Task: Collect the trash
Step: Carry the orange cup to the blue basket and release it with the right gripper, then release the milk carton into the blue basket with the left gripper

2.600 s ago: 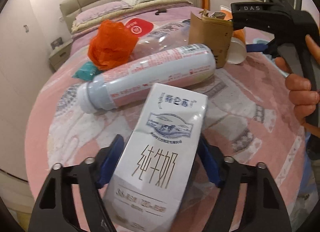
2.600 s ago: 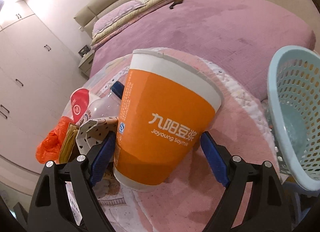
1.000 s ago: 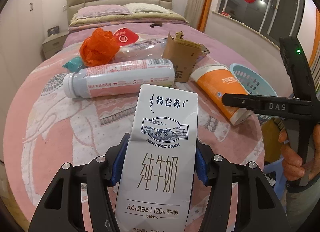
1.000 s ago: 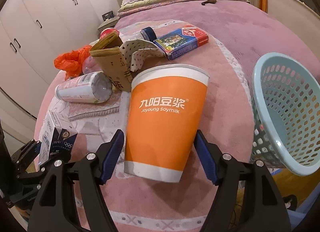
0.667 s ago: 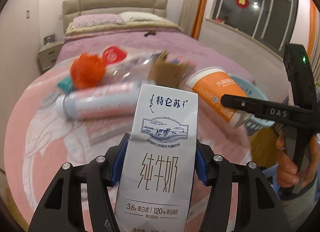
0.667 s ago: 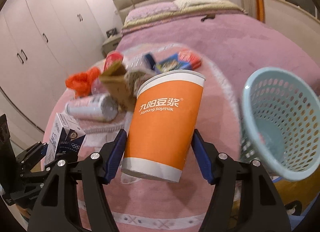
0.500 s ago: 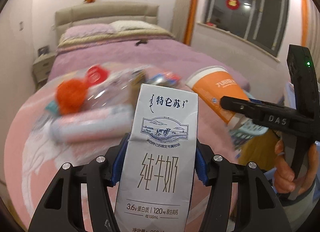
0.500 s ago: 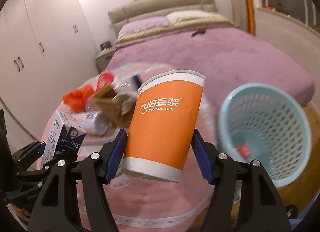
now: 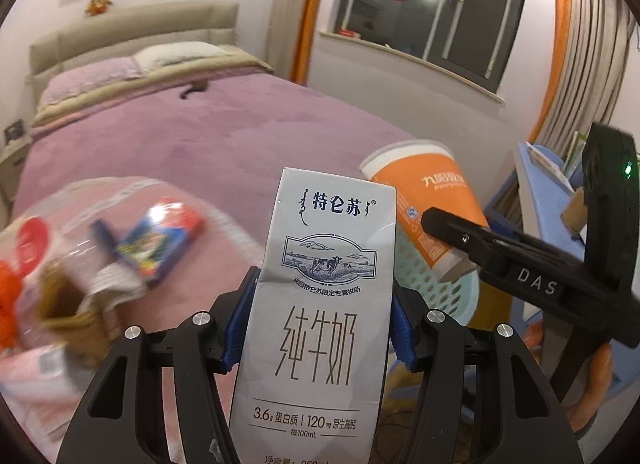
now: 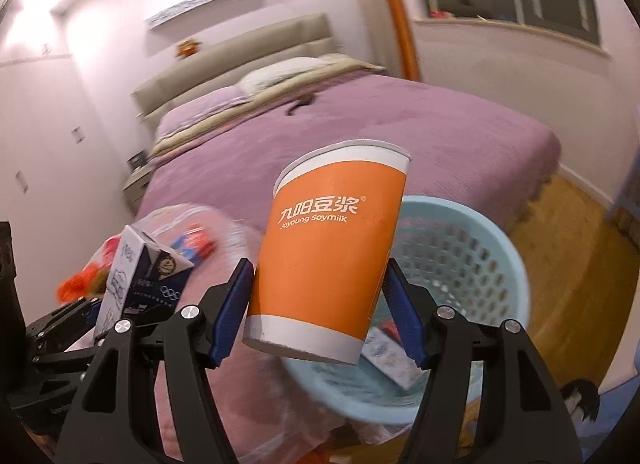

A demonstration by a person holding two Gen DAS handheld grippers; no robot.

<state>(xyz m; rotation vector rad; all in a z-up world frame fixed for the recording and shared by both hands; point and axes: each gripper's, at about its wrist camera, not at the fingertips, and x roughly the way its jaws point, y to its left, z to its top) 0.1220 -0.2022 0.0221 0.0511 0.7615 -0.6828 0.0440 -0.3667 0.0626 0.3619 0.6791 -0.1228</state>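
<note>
Right tool [image 10: 318,304] is clamped on the orange soymilk cup [image 10: 332,248], and the blue laundry-style basket [image 10: 472,264] sits right behind it around 3 o'clock, so that one's closer. Left tool [image 9: 320,324] is gripping the upright milk carton [image 9: 320,304], with the basket [image 9: 440,292] off at 2 o'clock.

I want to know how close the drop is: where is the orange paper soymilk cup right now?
The orange paper soymilk cup is clamped in the right gripper, held in the air in front of the light-blue plastic basket.
</note>
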